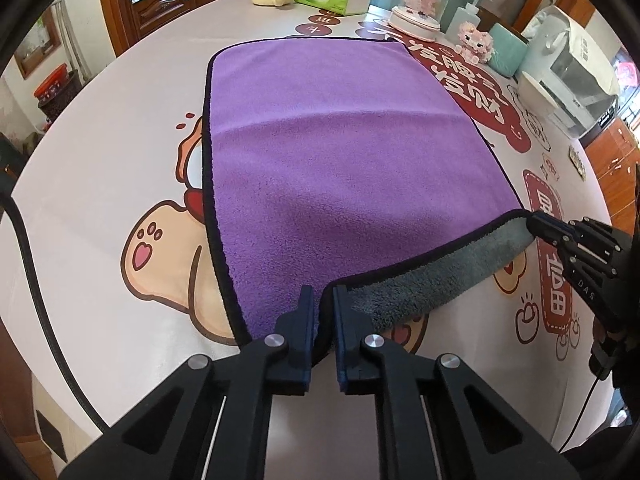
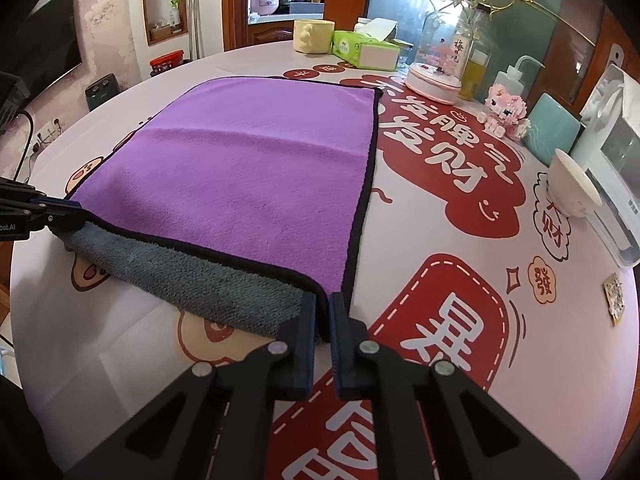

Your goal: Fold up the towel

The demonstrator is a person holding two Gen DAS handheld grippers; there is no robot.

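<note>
A purple towel (image 1: 320,152) with a black hem and a grey underside lies spread on the round table; it also shows in the right wrist view (image 2: 248,168). My left gripper (image 1: 323,300) is shut on the towel's near left corner. My right gripper (image 2: 324,304) is shut on the near right corner, and it shows at the right edge of the left wrist view (image 1: 538,226). The near edge is lifted off the table between the two grippers and curls so the grey underside (image 2: 200,276) faces me. The far edge lies flat.
Along the table's far side stand a cream mug (image 2: 312,36), a green tissue box (image 2: 366,50), a glass dome on a pink base (image 2: 434,80), a squeeze bottle (image 2: 508,80), a pink block figure (image 2: 506,114), a teal box (image 2: 554,128), a white bowl (image 2: 572,188) and a white appliance (image 2: 616,184).
</note>
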